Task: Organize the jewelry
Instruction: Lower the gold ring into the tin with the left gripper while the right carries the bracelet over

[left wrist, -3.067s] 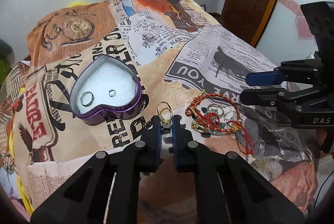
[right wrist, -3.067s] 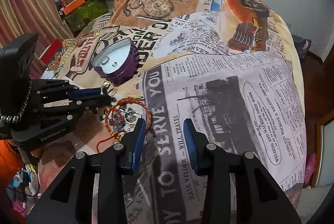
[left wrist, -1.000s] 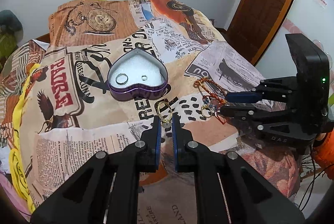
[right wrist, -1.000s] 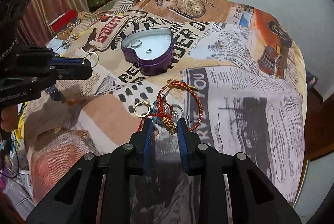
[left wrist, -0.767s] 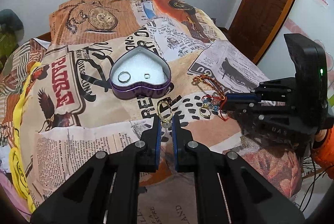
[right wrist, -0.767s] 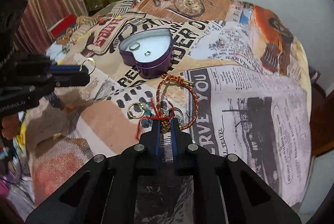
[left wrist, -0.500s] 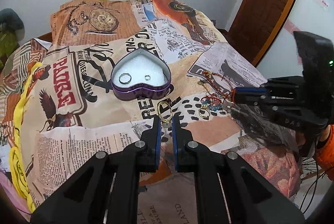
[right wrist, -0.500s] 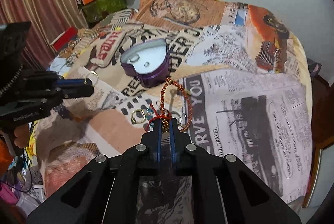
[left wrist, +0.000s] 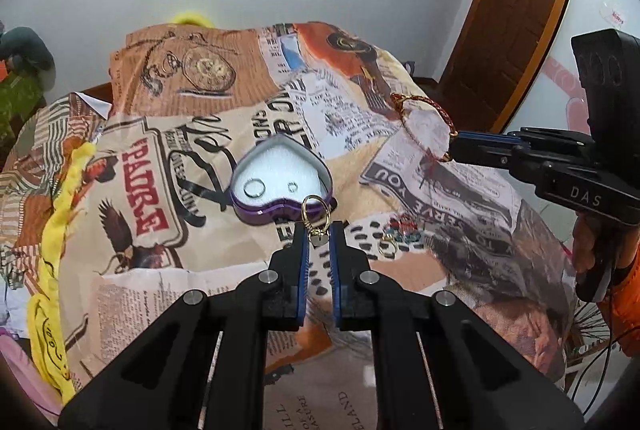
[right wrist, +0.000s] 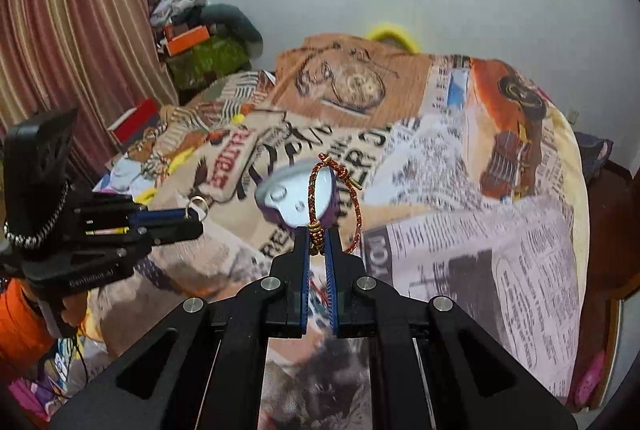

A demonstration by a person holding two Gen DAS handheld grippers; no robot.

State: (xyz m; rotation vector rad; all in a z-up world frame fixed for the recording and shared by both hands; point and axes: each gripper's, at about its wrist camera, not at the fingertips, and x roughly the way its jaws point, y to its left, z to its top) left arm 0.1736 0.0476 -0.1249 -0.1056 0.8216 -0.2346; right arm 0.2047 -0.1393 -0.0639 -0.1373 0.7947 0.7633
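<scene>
A purple heart-shaped tin [left wrist: 256, 207] with white foam holds two rings on the printed cloth; it also shows in the right wrist view [right wrist: 272, 209]. My left gripper [left wrist: 319, 234] is shut on a gold ring [left wrist: 314, 207], held above the cloth just in front of the tin. My right gripper [right wrist: 316, 244] is shut on a red and gold cord bracelet [right wrist: 312, 189], lifted in the air to the right of the tin; the bracelet also shows in the left wrist view [left wrist: 424, 125]. A gold ring [left wrist: 387, 249] and beaded pieces [left wrist: 404, 230] lie on the cloth.
The newspaper-print cloth [left wrist: 180, 197] covers a bed. A yellow cloth strip [left wrist: 60, 230] runs along its left edge. A wooden door [left wrist: 520, 9] stands at the right. Striped curtains [right wrist: 72, 29] and clutter [right wrist: 200, 41] are at the left in the right wrist view.
My right gripper closed on the bracelet and lifted it off the cloth. My left gripper kept hold of the gold ring and rose a little.
</scene>
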